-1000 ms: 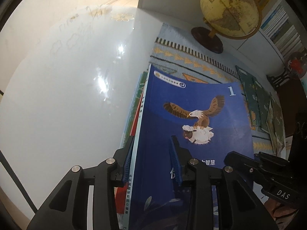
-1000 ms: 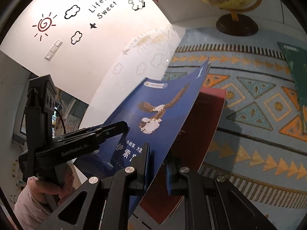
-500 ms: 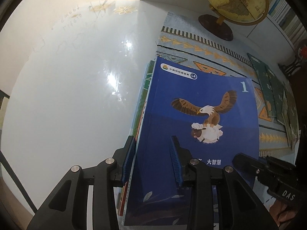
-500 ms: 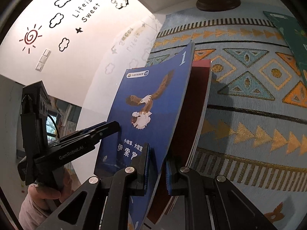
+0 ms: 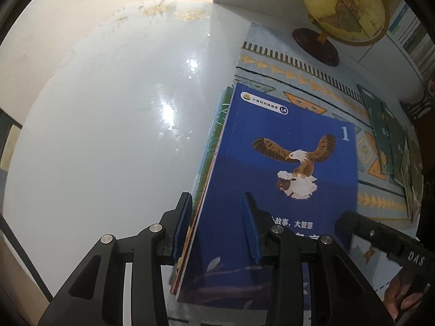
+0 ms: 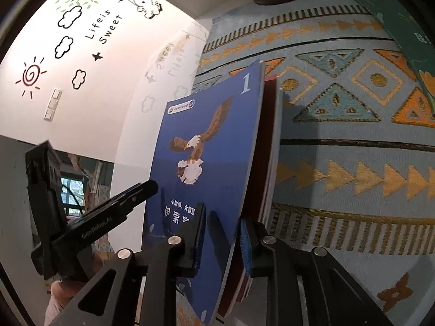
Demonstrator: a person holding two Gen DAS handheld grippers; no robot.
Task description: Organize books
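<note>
On patterned mat (image 5: 312, 81): both tongs (image 5: 217, 225) (image 6: 221, 239) spread, straddling blue book (image 5: 285, 190) stack; globe (image 5: 345, 8) beyond.

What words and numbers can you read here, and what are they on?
"1": blue book cover, top corner.
"L4": badge on that cover; its small print is too small to read.
"小故事, 大智慧": lower on the cover; the bigger title beneath is partly hidden.
"Life is Sweet": wall sticker.
"DAS": right claw.
"GenRobot.AI": left claw, slightly blurred.
Green book lettering: cut off, unreadable.
</note>
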